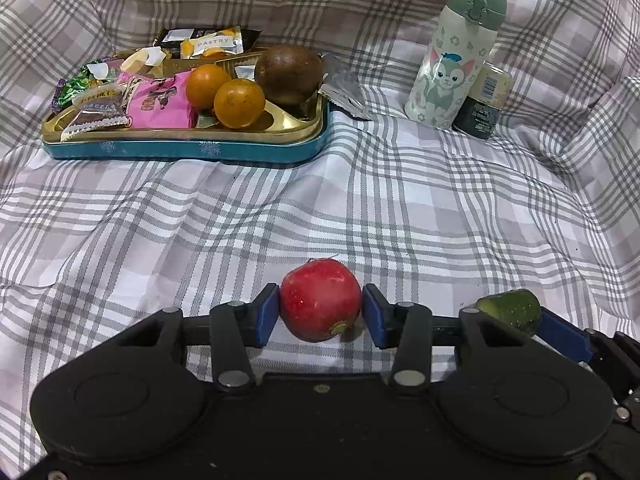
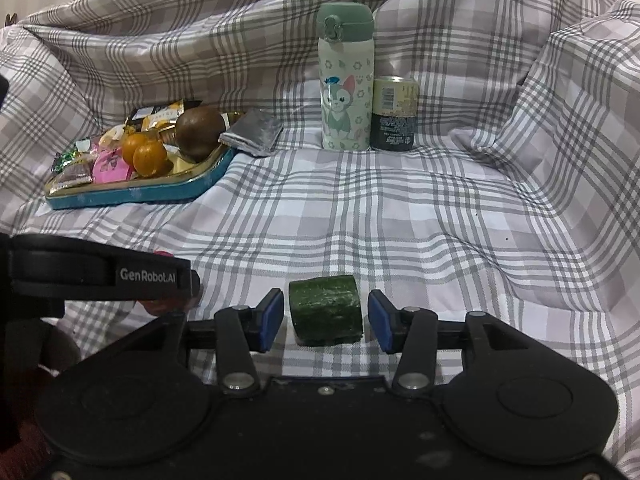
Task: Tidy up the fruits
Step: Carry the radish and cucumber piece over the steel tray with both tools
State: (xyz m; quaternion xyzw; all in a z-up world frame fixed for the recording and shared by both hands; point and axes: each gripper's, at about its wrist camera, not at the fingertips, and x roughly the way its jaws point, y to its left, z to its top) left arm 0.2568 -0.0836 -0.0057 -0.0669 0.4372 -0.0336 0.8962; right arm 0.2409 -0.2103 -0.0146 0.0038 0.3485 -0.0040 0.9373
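Home setting, plaid bedsheet (image 1: 360, 184), snack tin (image 1: 184, 148), cartoon flask (image 1: 452, 56)

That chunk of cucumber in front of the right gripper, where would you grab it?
Grip the cucumber piece across its two flat cut ends, coming in low from the near side. It lies on its side on the cloth, cut ends facing the blue pads of the right gripper, which brackets it without touching.

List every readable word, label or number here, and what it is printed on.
"PASTRY": yellow snack packet in the tray.
"GenRobot.AI": left hand-held gripper, seen from the right wrist.
Can label, barcode, Chinese print on candy wrapper: too small to read.
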